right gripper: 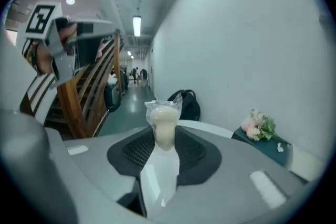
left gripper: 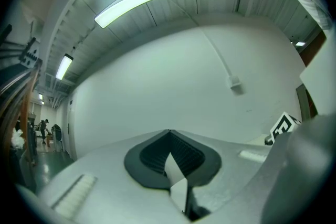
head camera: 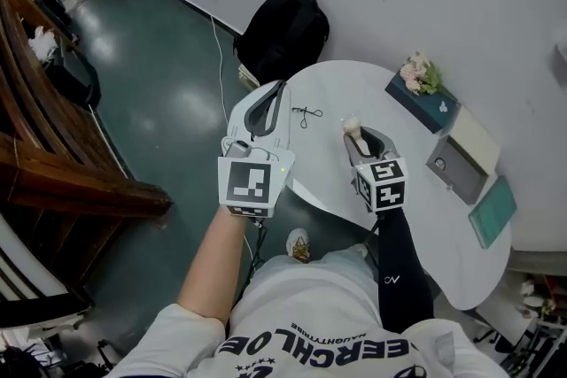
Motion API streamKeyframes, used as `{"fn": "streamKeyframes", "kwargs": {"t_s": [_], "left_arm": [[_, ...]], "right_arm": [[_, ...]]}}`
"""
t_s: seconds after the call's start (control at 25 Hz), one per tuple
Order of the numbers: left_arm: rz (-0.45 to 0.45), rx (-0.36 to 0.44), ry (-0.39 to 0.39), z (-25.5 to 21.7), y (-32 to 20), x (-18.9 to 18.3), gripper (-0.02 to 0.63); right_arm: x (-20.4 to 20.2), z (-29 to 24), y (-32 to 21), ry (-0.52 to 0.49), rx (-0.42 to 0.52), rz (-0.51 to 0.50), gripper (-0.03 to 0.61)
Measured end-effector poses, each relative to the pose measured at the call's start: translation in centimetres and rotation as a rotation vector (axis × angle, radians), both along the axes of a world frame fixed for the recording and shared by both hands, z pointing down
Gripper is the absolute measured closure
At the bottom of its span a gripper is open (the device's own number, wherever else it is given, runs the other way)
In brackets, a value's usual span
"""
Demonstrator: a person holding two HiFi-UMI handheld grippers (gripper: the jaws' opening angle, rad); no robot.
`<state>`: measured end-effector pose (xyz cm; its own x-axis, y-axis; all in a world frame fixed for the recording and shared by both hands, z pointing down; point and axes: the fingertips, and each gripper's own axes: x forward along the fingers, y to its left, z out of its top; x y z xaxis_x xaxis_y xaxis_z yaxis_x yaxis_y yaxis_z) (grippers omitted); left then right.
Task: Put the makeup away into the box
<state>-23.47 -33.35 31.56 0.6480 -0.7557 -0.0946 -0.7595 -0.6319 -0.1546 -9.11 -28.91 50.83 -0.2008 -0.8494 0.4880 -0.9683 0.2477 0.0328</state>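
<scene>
2 grippers are held up in front of the person, over the near side of a round white table. The right gripper has its jaws pinching a cream-coloured piece of makeup in a clear wrapper. The right gripper view shows this makeup standing upright between the black ribbed pads, with its rounded top and the crinkled wrapper sticking out past the jaw tips. It is in the air above the table and touches nothing else.

The left gripper is just beside the right one, over the table's left edge. Its jaws are pressed together at the tips with nothing between them, as the left gripper view shows.

The grey box lies on the far right side of the table with its pale lid open, well apart from the held makeup. Beyond it is a dark teal case with a small bunch of flowers on top, and nearer the person lies a teal booklet. 1 small black wiry object lies on the table between the 2 grippers. A black backpack leans against the wall behind the table.
</scene>
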Motion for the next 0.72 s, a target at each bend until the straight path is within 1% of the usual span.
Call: {"fn": "streamKeyframes", "kwargs": {"t_s": [0.12, 0.24, 0.28, 0.32, 0.4, 0.52, 0.72], "left_arm": [[0.011, 0.016, -0.001, -1.0, 0.1, 0.5, 0.614], [0.033, 0.034, 0.005, -2.1, 0.5, 1.1, 0.614], [0.039, 0.041, 0.004, -2.5, 0.7, 1.3, 0.614], [0.043, 0.046, 0.0, -2.7, 0.8, 1.5, 0.614], [0.045, 0.05, -0.01, -3.0, 0.9, 1.8, 0.614], [0.059, 0.053, -0.026, -3.3, 1.2, 3.4, 0.614], [0.11, 0.057, -0.044, -3.6, 2.7, 7.4, 0.614]], "right_arm": [[0.6, -6.0, -0.7, -0.037, 0.161, 0.038, 0.428], [1.8, -12.4, -0.3, -0.05, 0.356, 0.087, 0.426], [1.9, -14.0, -0.1, -0.056, 0.402, 0.09, 0.425], [1.9, -15.0, 0.1, -0.057, 0.426, 0.083, 0.425], [1.9, -15.5, 0.4, -0.05, 0.435, 0.074, 0.423], [2.9, -15.5, 0.9, -0.048, 0.432, 0.094, 0.423], [6.3, -15.7, 3.1, -0.026, 0.434, 0.132, 0.423]]}}
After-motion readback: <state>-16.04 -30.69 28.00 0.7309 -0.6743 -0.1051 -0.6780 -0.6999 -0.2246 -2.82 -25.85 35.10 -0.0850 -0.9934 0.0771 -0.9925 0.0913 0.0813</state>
